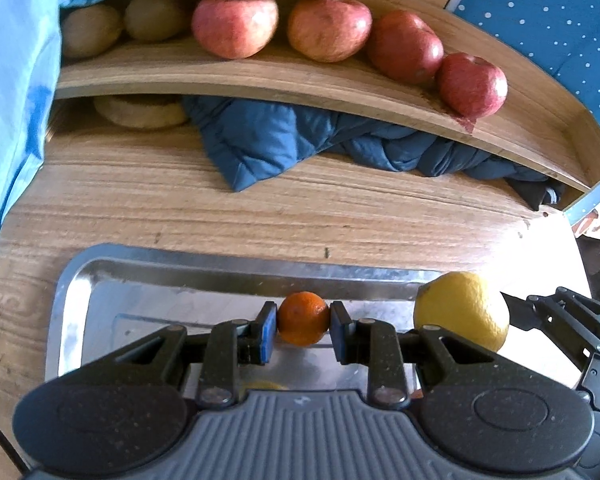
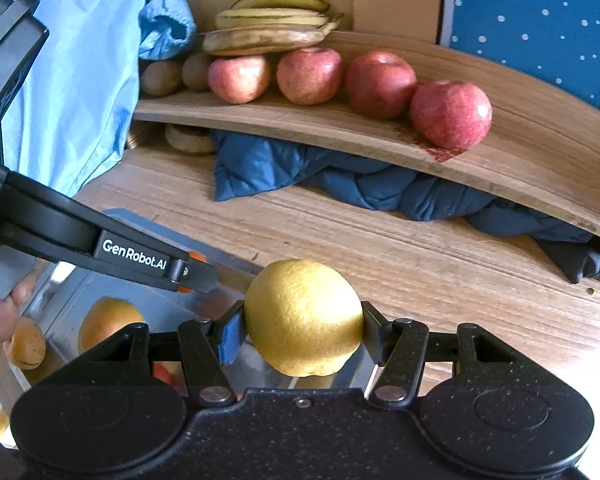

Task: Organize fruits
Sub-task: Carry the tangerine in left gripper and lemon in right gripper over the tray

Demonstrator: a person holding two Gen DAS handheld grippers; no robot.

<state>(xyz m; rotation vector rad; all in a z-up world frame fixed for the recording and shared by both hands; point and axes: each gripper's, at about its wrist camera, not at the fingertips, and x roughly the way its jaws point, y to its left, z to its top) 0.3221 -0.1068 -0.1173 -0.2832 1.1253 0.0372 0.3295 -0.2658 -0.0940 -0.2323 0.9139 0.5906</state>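
Right claw [image 2: 304, 330] has its blue-padded jaws pinched on a big bumpy yellow lemon [image 2: 303, 316], and the left claw [image 1: 303, 326] is clamped the same way on a small round orange mandarin [image 1: 303, 323], both hanging just over the shiny steel tray [image 1: 204, 270] at the near edge of the wooden desk [image 1: 260, 208]. Key thing for the next move, I reckon: the curved wooden shelf [image 2: 500, 148] sits up at 12 o'clock from both claws, with a row of red apples [image 2: 451, 114], brown kiwis [image 2: 162, 77] and spotty yellow bananas [image 2: 268, 24] already on it. Only bare stretch is out toward 1–2 o'clock past the last apple, closer to the right claw.
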